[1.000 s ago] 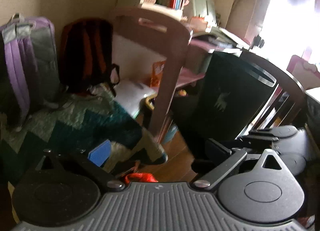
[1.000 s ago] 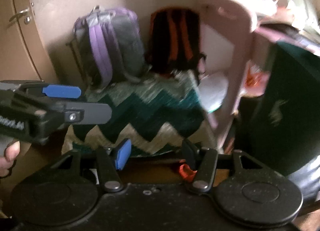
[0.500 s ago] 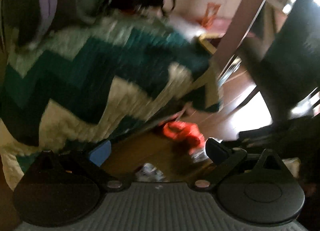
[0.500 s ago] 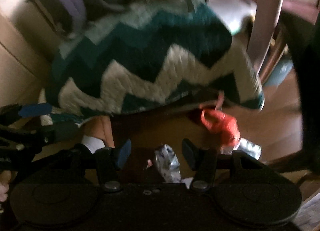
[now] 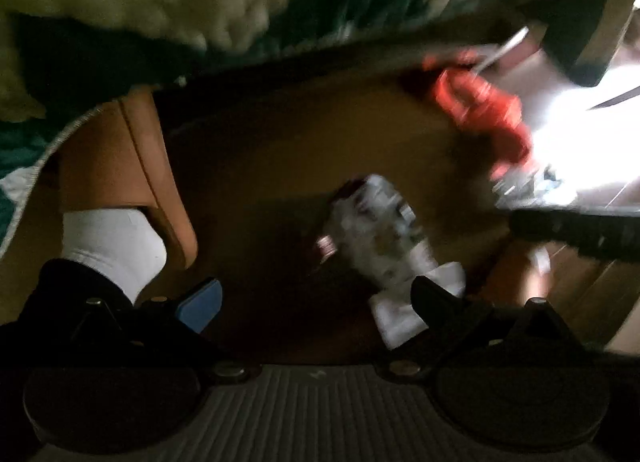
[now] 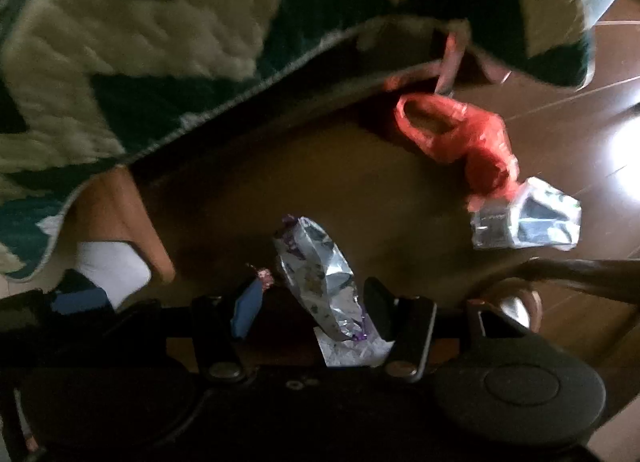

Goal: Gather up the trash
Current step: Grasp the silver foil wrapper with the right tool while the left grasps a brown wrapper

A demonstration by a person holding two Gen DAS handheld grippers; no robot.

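Observation:
A crumpled silver foil wrapper (image 6: 320,274) lies on the dark wooden floor, between the open fingers of my right gripper (image 6: 312,310); it also shows in the left wrist view (image 5: 380,230). White paper (image 6: 352,350) lies under its near end. A red plastic bag (image 6: 460,134) lies further off by the blanket edge, also in the left wrist view (image 5: 484,114). A second silver packet (image 6: 528,222) lies beside the bag. My left gripper (image 5: 316,298) is open and empty, just above the floor, left of the wrapper.
A green and cream zigzag blanket (image 6: 160,42) hangs over the bed edge above the trash. A person's leg in a white sock (image 5: 116,246) stands at the left. A dark chair frame (image 6: 580,274) crosses at the right.
Both grippers have tilted down from the room to the floor and come closer to the trash. The silver wrapper now sits between the right gripper's fingers.

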